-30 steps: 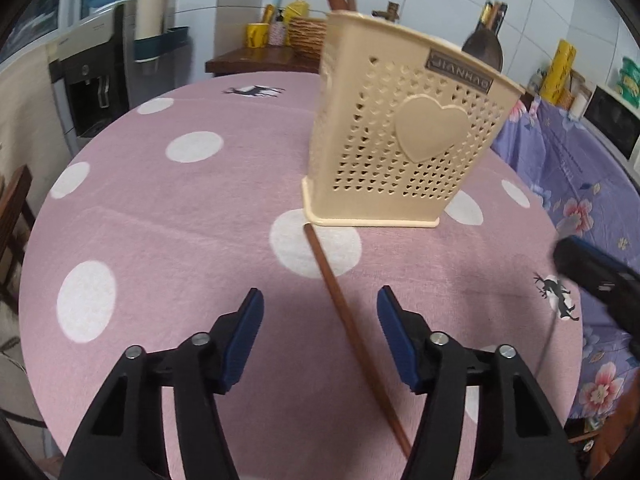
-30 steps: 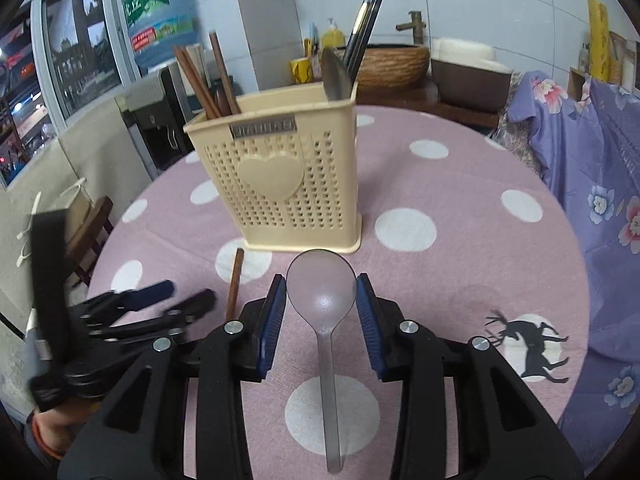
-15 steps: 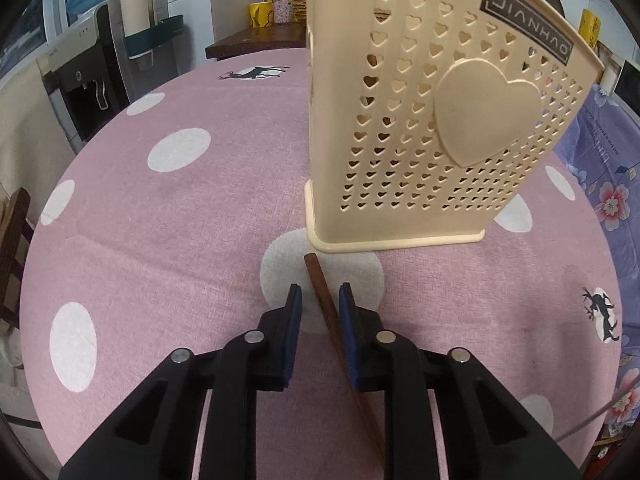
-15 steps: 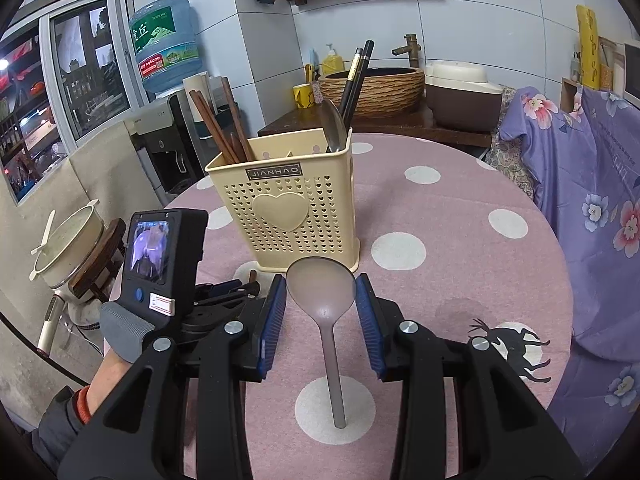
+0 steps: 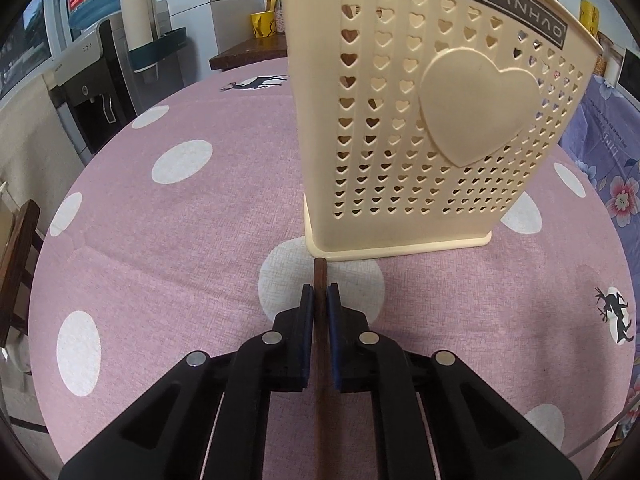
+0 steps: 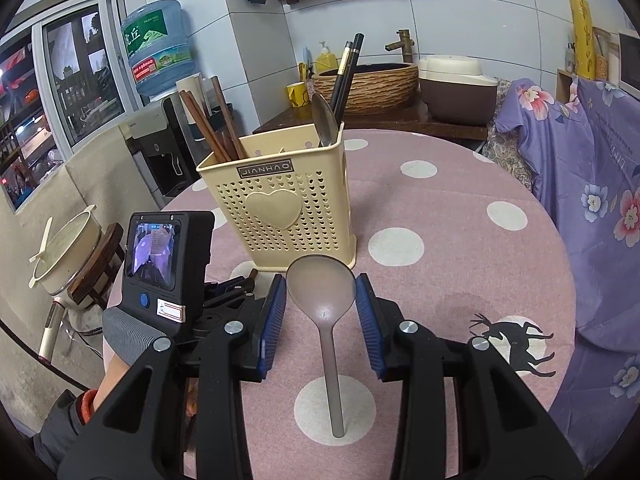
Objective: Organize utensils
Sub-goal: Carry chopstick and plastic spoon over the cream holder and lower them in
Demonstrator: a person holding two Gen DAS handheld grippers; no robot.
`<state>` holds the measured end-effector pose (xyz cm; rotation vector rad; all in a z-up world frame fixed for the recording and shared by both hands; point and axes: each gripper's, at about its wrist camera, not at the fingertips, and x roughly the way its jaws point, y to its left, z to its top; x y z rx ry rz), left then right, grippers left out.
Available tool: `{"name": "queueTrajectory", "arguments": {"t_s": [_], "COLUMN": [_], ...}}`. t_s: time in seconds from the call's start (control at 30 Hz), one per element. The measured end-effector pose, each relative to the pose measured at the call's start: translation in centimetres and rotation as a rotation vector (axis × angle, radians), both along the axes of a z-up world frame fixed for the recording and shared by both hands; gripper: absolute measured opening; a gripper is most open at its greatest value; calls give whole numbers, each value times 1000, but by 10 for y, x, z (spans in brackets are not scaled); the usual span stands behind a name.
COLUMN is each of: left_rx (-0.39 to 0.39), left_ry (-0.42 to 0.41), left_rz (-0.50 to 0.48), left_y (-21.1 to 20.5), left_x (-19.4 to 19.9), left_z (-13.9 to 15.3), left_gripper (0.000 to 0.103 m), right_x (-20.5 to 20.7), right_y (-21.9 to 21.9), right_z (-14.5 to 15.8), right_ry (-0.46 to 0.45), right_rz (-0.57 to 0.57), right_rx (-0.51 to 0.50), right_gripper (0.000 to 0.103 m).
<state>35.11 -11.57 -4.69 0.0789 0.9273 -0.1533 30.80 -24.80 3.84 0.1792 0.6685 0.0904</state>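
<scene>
A cream perforated utensil holder point(image 5: 432, 120) with a heart stands on the pink polka-dot table point(image 5: 160, 240); it also shows in the right wrist view point(image 6: 280, 208), holding brown chopsticks point(image 6: 208, 124), black chopsticks point(image 6: 346, 68) and a metal spoon point(image 6: 325, 120). My left gripper point(image 5: 320, 300) is shut on a brown chopstick point(image 5: 320, 276) whose tip lies just in front of the holder's base. My right gripper point(image 6: 321, 296) is shut on the bowl of a translucent grey spoon point(image 6: 322, 288) with its handle pointing back at me.
A water dispenser point(image 6: 160, 64) and a stool with a pot point(image 6: 64, 252) stand left of the table. A sideboard with a basket point(image 6: 368, 80) and cooker point(image 6: 456, 84) is behind. Purple floral cloth point(image 6: 592, 184) hangs at the right.
My left gripper has moved forward toward the holder and closed on the brown chopstick. My right gripper has lifted and pulled back with the spoon still in it.
</scene>
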Motion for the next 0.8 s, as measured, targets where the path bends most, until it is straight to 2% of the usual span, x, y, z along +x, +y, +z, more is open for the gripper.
{"name": "queueTrajectory", "arguments": {"t_s": [0.2,0.33,0.47,0.63,0.8], "left_rx": [-85,-207,-273,-316,-307], "left_ry": [-26,-85,-187,-309,-371], "left_rz": [7,3,-9,-13,-13], "left_y": [14,35,53,71,77], "left_x": [1,-13,-32,-57,-63], "left_z": [16,47,86,129,145], "left_gripper": [8,8,8,8,8], "right_x": [-2,-6,-7,-8,-8], "right_y": [-2,-6,-10,-7,-4], "right_z": [2,7,15,22,26], "right_ry": [-11,-36,-49,-63,-69], "right_rz": [0,4,25,31,37], "right_rx": [8,24,73,78,83], "right_gripper": [37,37,36,36,36]}}
